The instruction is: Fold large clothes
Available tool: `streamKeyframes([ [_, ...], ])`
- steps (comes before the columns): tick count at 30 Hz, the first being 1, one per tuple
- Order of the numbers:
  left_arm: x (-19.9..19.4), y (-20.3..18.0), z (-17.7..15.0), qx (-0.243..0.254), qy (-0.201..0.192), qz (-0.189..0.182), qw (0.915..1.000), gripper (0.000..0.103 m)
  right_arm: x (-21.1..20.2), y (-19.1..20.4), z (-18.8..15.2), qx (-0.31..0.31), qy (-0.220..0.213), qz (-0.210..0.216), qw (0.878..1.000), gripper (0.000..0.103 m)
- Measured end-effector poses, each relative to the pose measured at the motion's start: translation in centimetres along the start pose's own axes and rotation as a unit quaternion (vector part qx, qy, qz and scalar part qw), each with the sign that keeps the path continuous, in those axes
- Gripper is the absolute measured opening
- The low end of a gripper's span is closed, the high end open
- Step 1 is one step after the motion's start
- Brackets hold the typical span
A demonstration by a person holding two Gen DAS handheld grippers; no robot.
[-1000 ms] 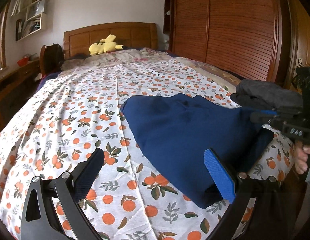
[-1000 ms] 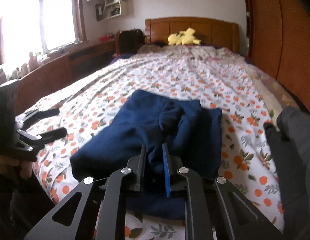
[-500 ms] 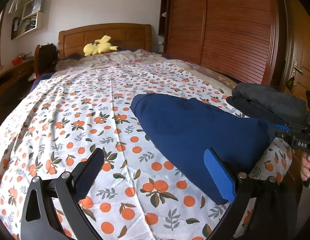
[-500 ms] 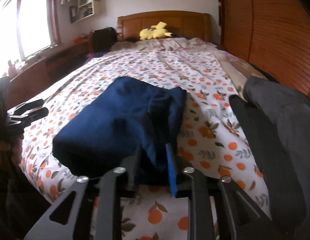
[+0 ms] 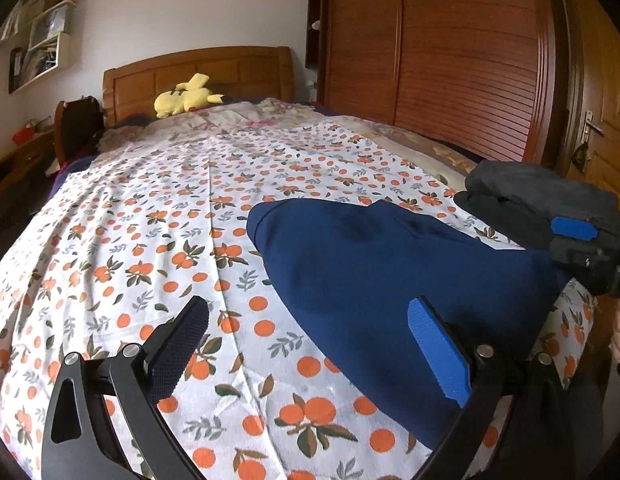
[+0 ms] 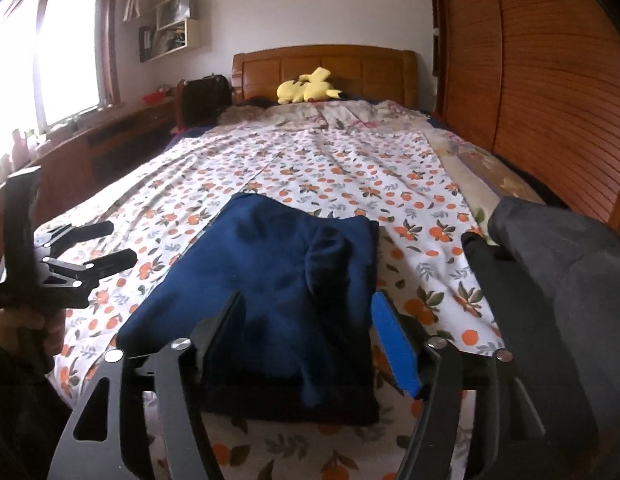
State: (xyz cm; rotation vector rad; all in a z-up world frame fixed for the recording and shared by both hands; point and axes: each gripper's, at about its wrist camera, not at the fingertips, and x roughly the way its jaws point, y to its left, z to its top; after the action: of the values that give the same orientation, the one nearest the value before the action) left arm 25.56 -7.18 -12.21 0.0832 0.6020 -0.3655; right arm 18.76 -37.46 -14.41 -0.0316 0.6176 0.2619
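Observation:
A folded navy blue garment [image 5: 390, 272] [image 6: 270, 280] lies on the orange-print bed sheet [image 5: 150, 240] [image 6: 330, 168], near the foot of the bed. My right gripper [image 6: 310, 304] hangs just over its near edge. Its jaws are opening, with the garment's thick fold between them and the pads clear of the cloth. In the left wrist view the right gripper [image 5: 574, 232] shows at the right edge, with a hand below it. My left gripper [image 5: 306, 316] [image 6: 90, 248] stands open over the sheet to the left of the garment, with nothing held.
A pile of dark grey clothes [image 5: 530, 192] [image 6: 550, 260] sits at the bed's right corner, beside the garment. A yellow plush toy [image 5: 186, 96] [image 6: 306, 88] lies by the wooden headboard [image 6: 322, 64]. A slatted wooden wardrobe [image 5: 450, 60] runs along the right side. A low wooden counter [image 6: 110, 132] stands under the window.
My right gripper's jaws have parted and let go of the blue fold that they were pinching; the garment now rests on the bed. The left gripper has shifted a little and stays open.

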Motion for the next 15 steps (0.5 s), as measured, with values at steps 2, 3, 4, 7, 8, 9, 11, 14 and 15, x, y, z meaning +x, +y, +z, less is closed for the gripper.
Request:
streamKeyframes([
  [2, 0.6, 0.1, 0.2, 0.001, 0.003, -0.001, 1.0, 0.1, 1.0, -0.1, -0.4, 0.001, 0.012, -0.01, 1.0, 0.072],
  [3, 1.0, 0.1, 0.3, 0.002, 0.004, 0.0, 1.0, 0.1, 1.5, -0.2, -0.7, 0.001, 0.019, -0.015, 1.0, 0.072],
  [4, 1.3, 0.2, 0.4, 0.004, 0.005, 0.0, 1.0, 0.1, 2.0, -0.4, -1.0, 0.003, 0.026, -0.017, 1.0, 0.075],
  [7, 2.6, 0.5, 1.0, 0.008, 0.008, 0.001, 0.9999, 0.1, 3.3, -1.2, -2.5, 0.017, 0.048, -0.019, 0.999, 0.081],
  [8, 3.1, 0.7, 1.3, 0.008, 0.01, 0.002, 0.9999, 0.1, 3.8, -1.4, -3.1, 0.021, 0.056, -0.018, 0.998, 0.081],
  [9, 3.7, 0.9, 1.7, 0.008, 0.011, 0.002, 0.9999, 0.1, 4.1, -1.4, -3.6, 0.023, 0.062, -0.018, 0.998, 0.081],
  [11, 4.9, 1.5, 2.5, 0.005, 0.015, 0.001, 0.9999, 0.1, 4.6, -1.6, -4.5, 0.033, 0.065, -0.014, 0.997, 0.082],
  [14, 7.3, 2.6, 3.7, -0.002, 0.026, 0.004, 0.9996, 0.1, 5.0, -2.2, -5.3, 0.056, 0.067, -0.001, 0.996, 0.083],
  [15, 8.2, 3.0, 4.0, -0.003, 0.031, 0.006, 0.9995, 0.1, 5.0, -2.4, -5.4, 0.061, 0.066, 0.003, 0.996, 0.083],
])
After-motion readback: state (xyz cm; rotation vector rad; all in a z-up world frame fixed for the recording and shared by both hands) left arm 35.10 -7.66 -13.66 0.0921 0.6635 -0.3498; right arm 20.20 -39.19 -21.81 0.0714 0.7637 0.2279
